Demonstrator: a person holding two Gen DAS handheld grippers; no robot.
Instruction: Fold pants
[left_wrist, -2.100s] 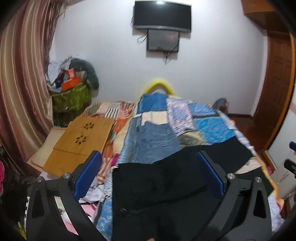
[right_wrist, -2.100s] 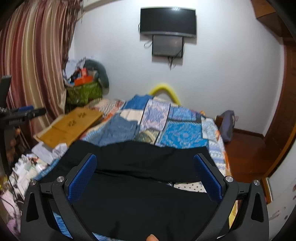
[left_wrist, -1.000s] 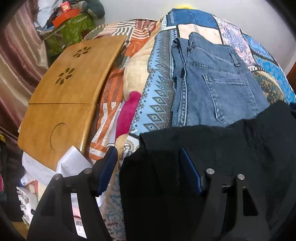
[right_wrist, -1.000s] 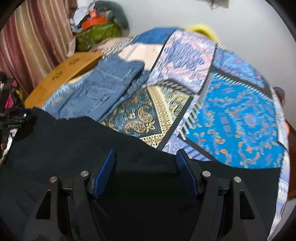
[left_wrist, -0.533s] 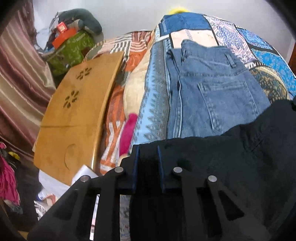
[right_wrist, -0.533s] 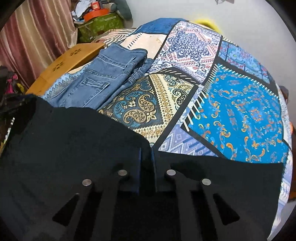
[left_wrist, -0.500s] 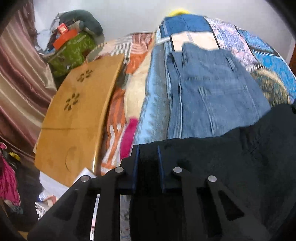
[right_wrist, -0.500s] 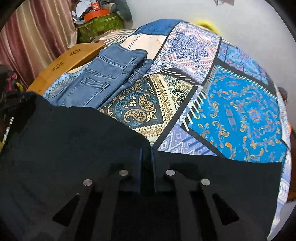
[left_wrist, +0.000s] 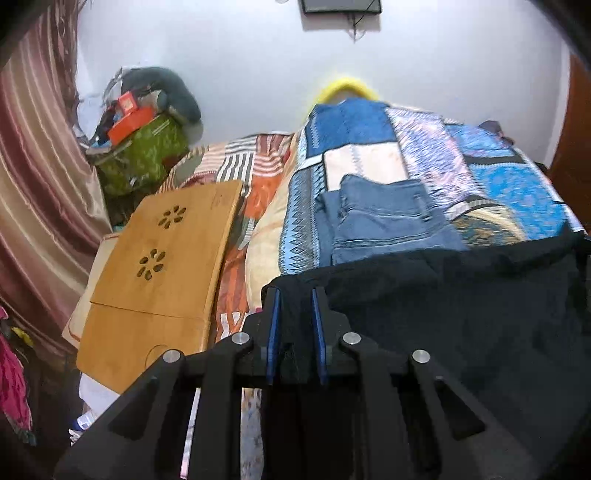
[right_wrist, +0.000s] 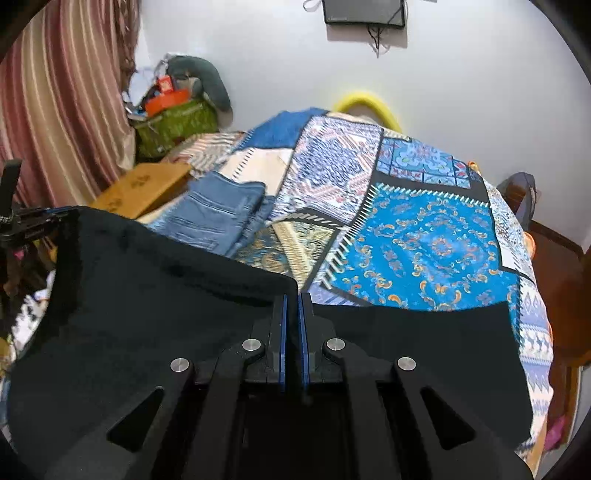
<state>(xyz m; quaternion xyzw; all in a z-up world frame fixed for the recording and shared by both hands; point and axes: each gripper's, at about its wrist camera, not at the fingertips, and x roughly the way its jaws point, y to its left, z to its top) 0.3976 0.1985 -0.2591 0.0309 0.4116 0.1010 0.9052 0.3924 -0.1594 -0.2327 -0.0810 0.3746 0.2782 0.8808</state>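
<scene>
The black pants lie across the near end of the patchwork bed. My left gripper is shut on their left upper corner, the cloth pinched between the blue pads. My right gripper is shut on the pants at their top edge, near the middle. The held edge is lifted off the bed and stretched between both grippers. The left gripper also shows at the far left of the right wrist view.
Folded blue jeans lie on the patchwork quilt just beyond the black pants. A wooden lap desk rests left of the bed. A green bag with clutter stands by the curtain. A dark bag sits at the right.
Both grippers came down onto the pants' top edge and closed on it. Since then they have tilted up and raised the edge, so the wall shows again.
</scene>
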